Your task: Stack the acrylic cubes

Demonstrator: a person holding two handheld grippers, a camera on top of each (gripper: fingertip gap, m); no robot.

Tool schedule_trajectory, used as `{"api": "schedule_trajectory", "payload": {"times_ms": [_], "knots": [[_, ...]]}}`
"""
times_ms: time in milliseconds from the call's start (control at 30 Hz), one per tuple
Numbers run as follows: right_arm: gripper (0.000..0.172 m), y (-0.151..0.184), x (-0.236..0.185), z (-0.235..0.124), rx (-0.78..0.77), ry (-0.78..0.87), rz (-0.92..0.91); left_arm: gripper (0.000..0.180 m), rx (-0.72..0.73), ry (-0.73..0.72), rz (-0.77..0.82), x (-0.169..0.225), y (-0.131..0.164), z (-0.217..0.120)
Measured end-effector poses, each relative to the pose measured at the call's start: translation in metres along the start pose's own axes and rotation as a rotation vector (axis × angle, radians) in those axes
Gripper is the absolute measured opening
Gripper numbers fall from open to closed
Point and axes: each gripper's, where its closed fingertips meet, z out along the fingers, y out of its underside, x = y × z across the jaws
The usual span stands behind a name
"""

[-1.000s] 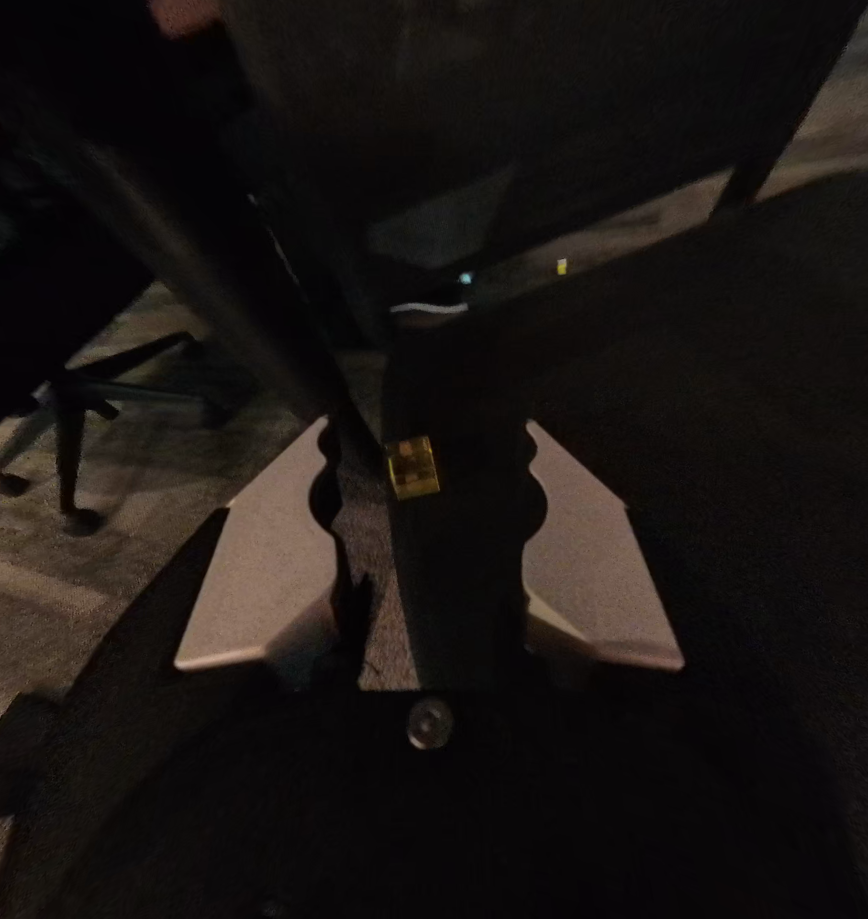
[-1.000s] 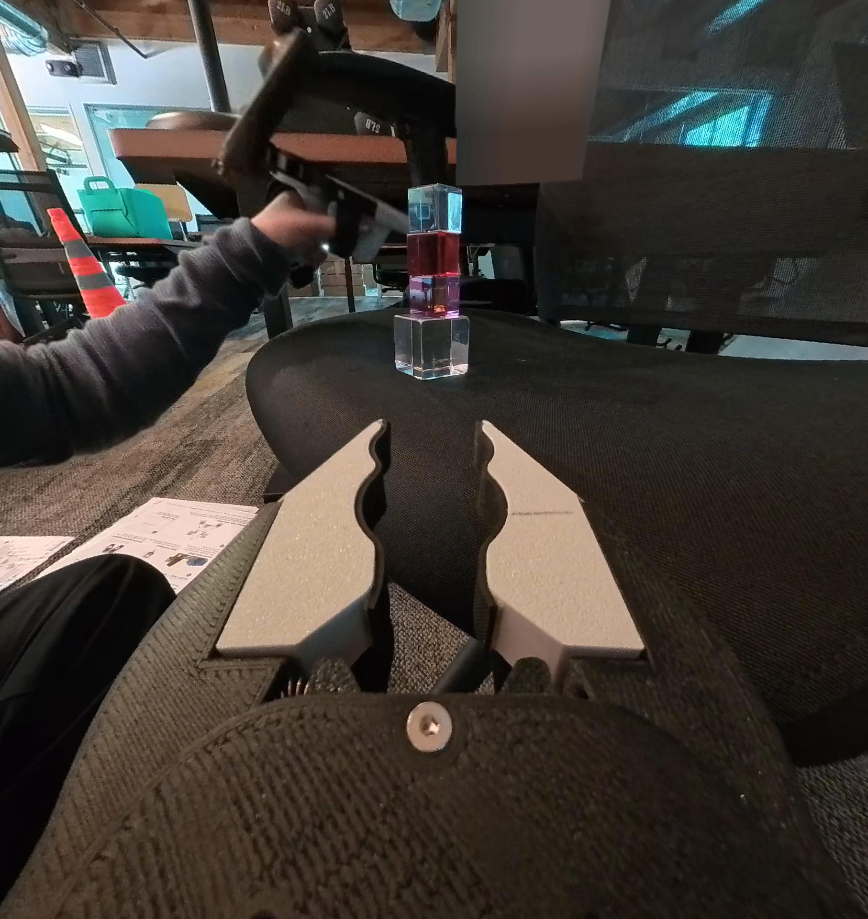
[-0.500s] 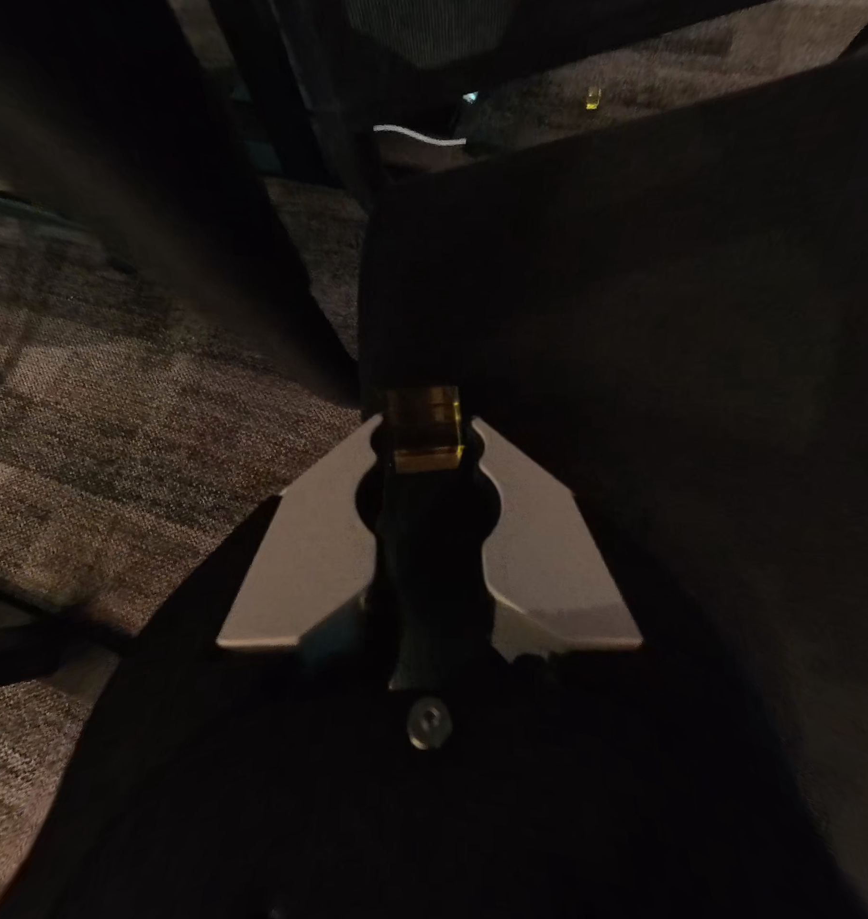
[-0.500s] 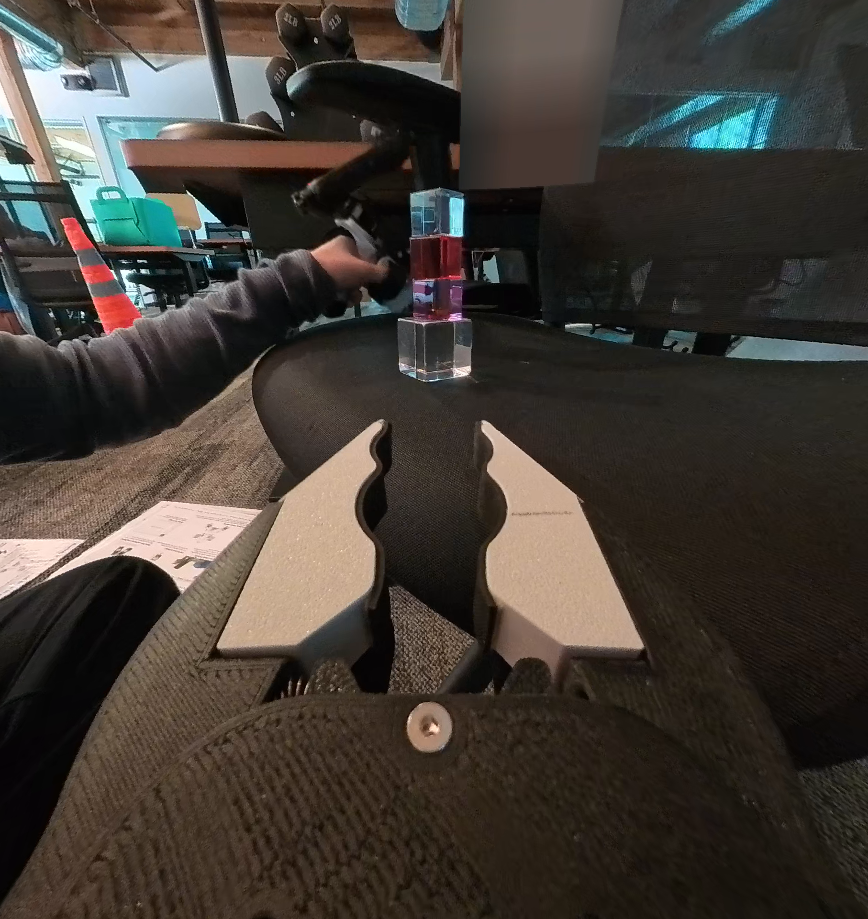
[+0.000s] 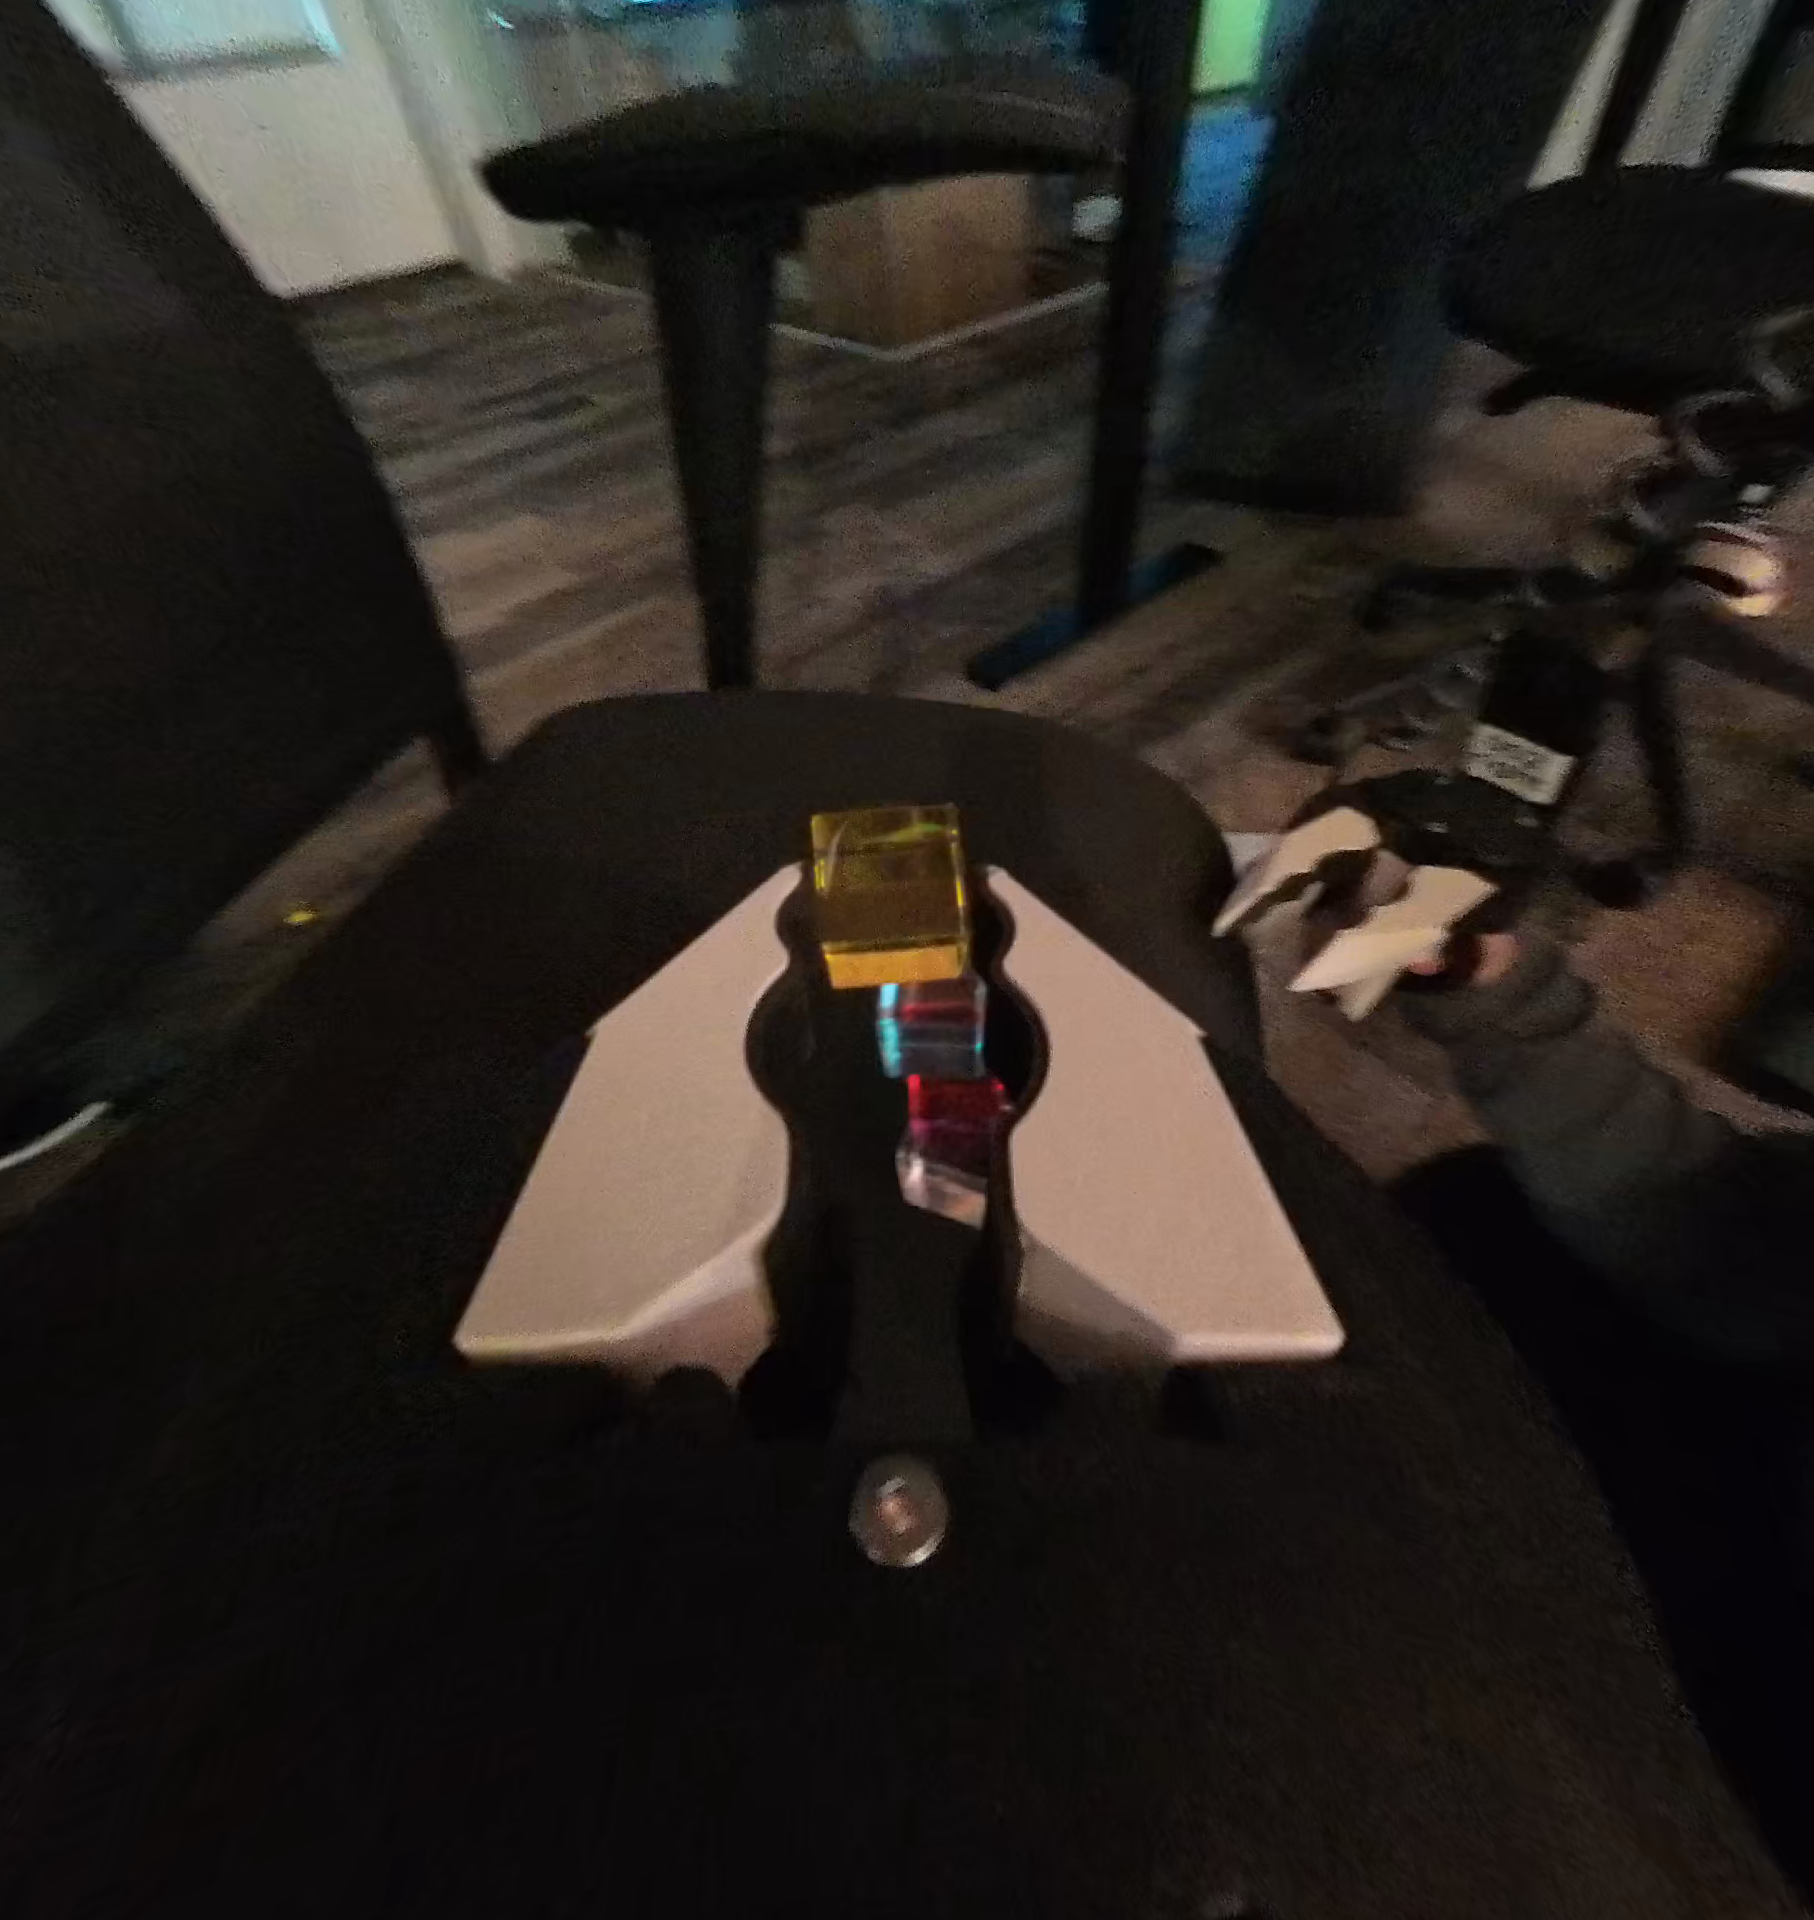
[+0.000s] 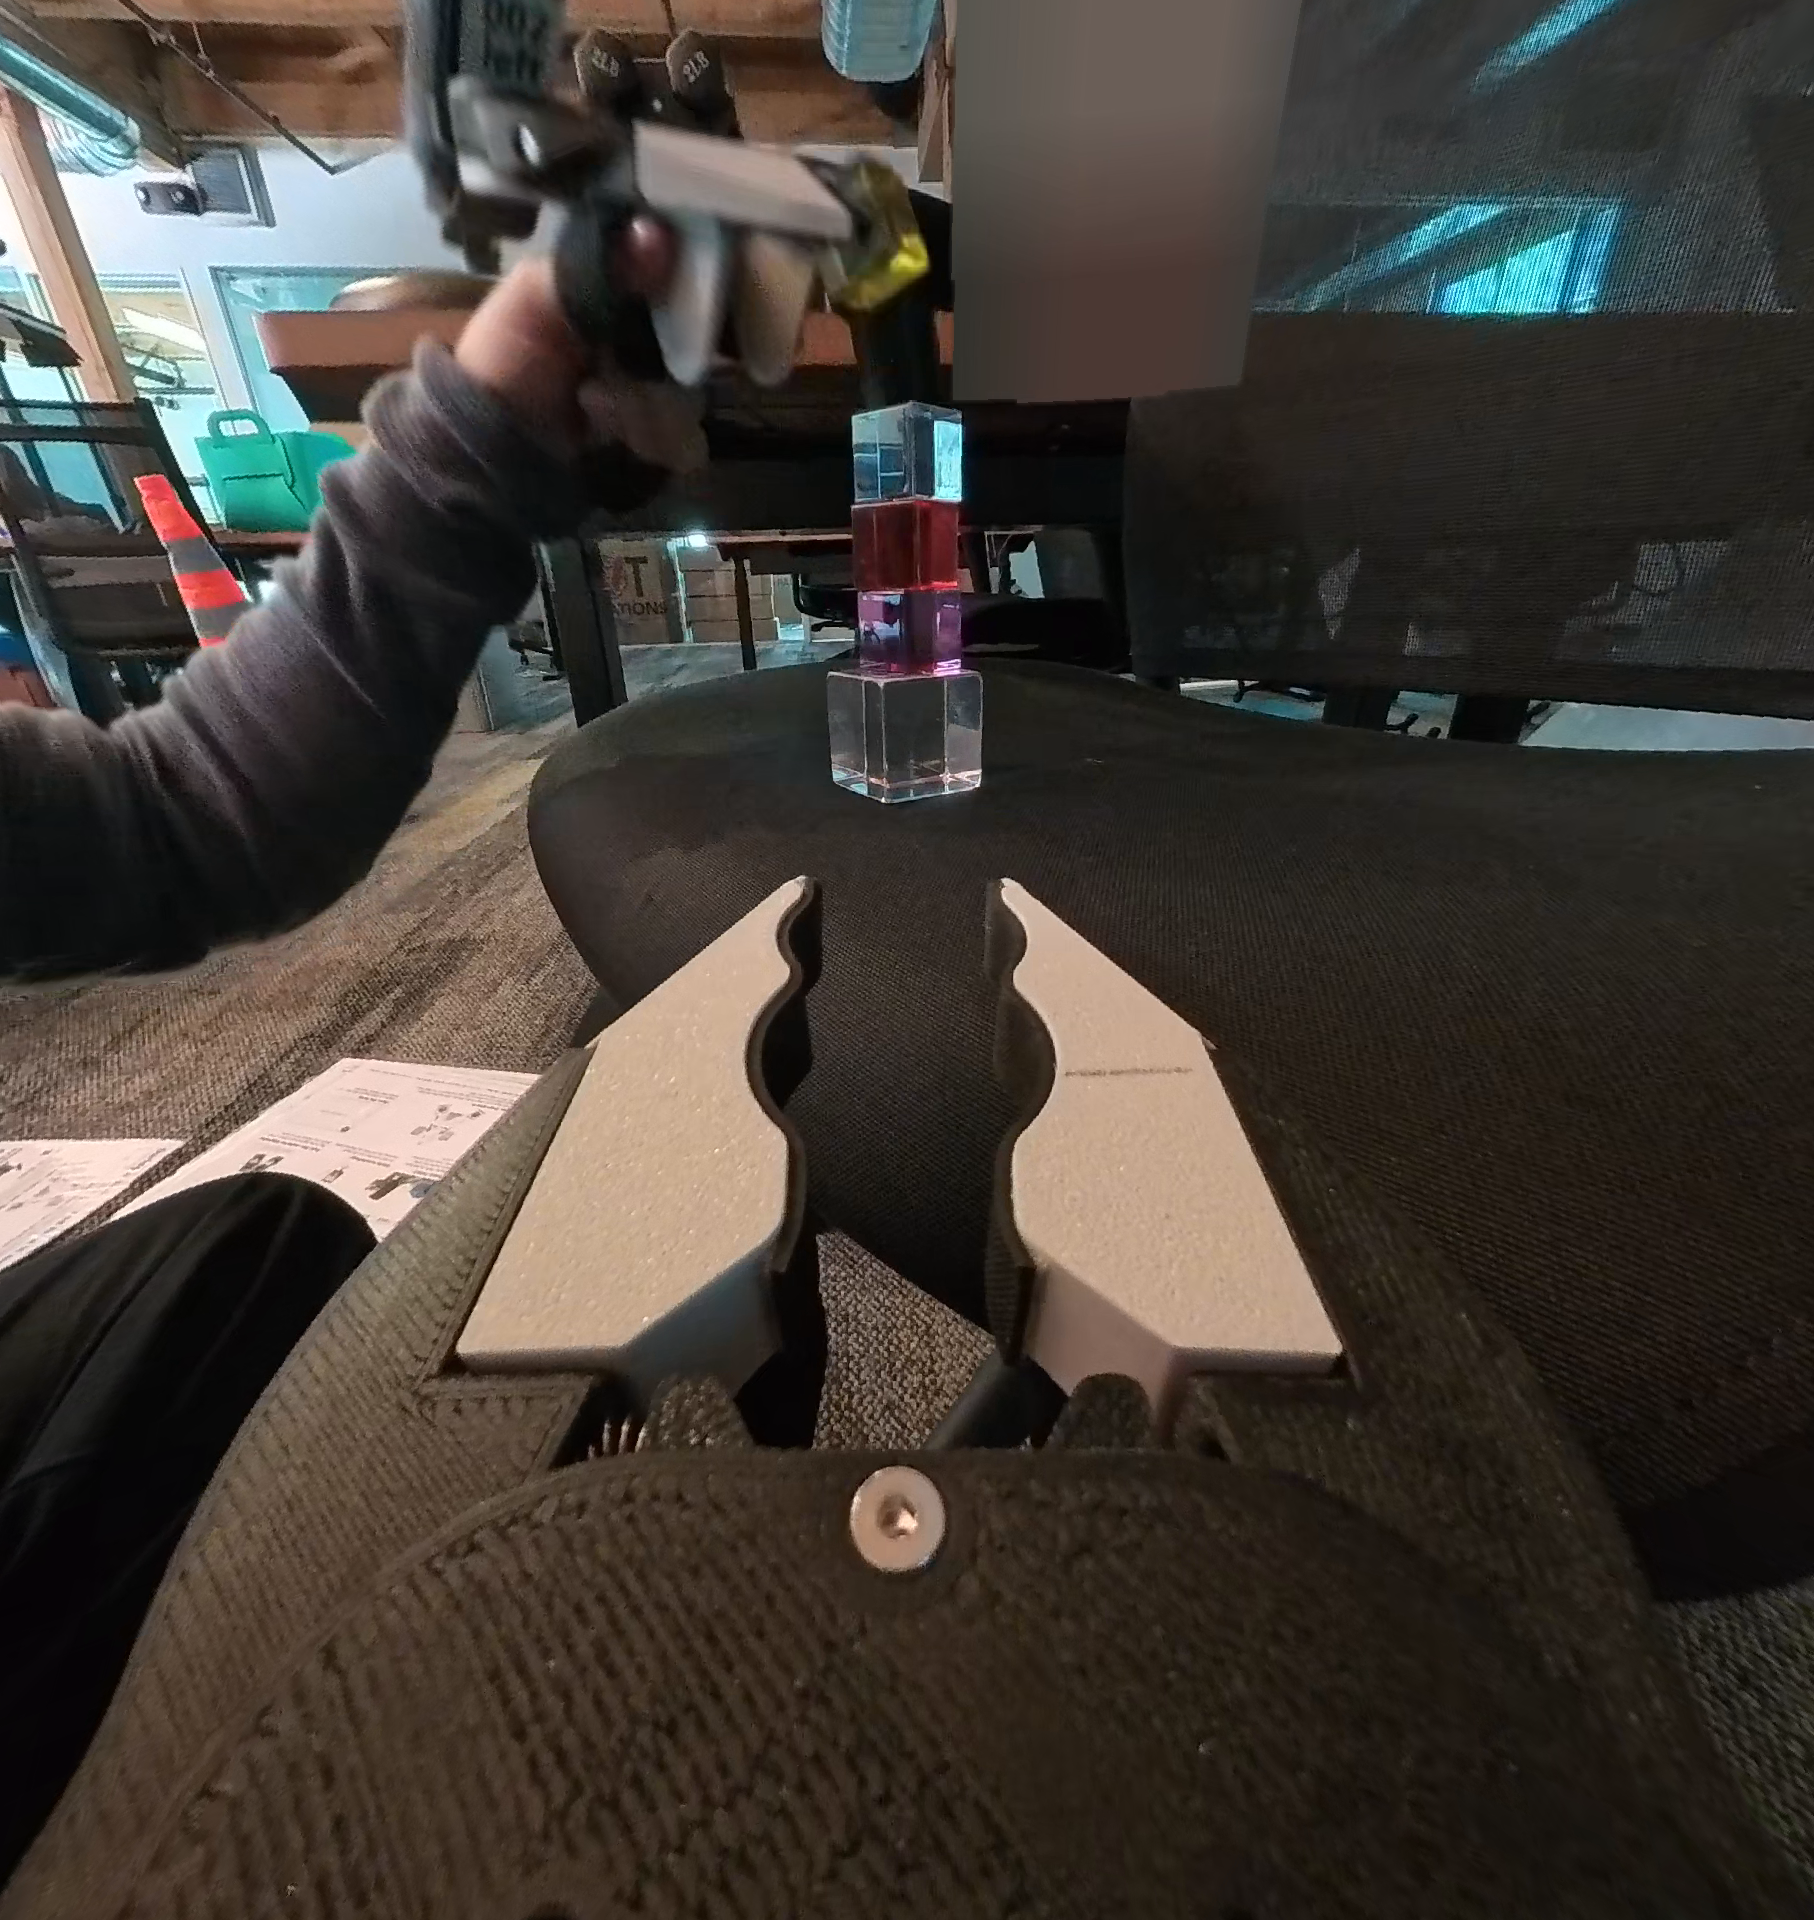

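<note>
My left gripper point(image 5: 890, 904) is shut on a yellow see-through cube point(image 5: 888, 896) and holds it in the air above a stack of cubes point(image 5: 936, 1081). The right wrist view shows the left gripper point(image 6: 851, 223) with the yellow cube point(image 6: 882, 255) up and to the left of the stack top. The stack point(image 6: 905, 603) stands on a black mesh chair seat point(image 6: 1402, 935): a clear cube point(image 6: 905, 736) at the bottom, then purple, red and pale blue. My right gripper point(image 6: 903, 894) is open and empty, low over the seat in front of the stack.
A person's grey-sleeved arm point(image 6: 259, 665) reaches in from the left. Printed paper sheets point(image 6: 383, 1132) lie on the carpet at left. An orange cone point(image 6: 191, 561) and a green bag point(image 6: 259, 457) stand far back left. Black table legs point(image 5: 716, 447) and another chair base point(image 5: 1651, 582) stand on the carpet. Spacing between my two grippers at the tips: around 20 centimetres.
My left gripper closed on the yellow cube down low by the chair, then lifted it up over the stack. My right gripper stayed still and open.
</note>
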Motion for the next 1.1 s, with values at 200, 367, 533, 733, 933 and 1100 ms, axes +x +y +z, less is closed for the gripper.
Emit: {"api": "schedule_trajectory", "payload": {"times_ms": [200,367,533,733,933,1100], "knots": [[0.031,0.000,0.000,0.000,0.001,-0.002,-0.001,0.028,-0.208,0.046,-0.003,0.007,0.024,0.022],[0.031,0.000,0.000,0.000,0.004,-0.007,0.002,0.028,-0.230,0.075,-0.039,0.006,0.030,0.026],[0.030,0.000,0.000,0.000,0.006,-0.010,0.004,0.032,-0.224,0.069,-0.050,0.004,0.029,0.027],[0.030,-0.001,0.000,-0.001,0.014,-0.011,0.007,0.066,-0.195,0.073,-0.072,0.005,0.028,0.024],[0.032,-0.007,-0.006,0.001,0.051,-0.004,-0.070,0.095,0.141,-0.131,-0.111,0.013,0.012,-0.036],[0.032,-0.041,-0.029,0.007,0.256,0.037,-0.225,0.088,0.441,-0.663,-0.167,0.011,0.081,-0.144]]}}
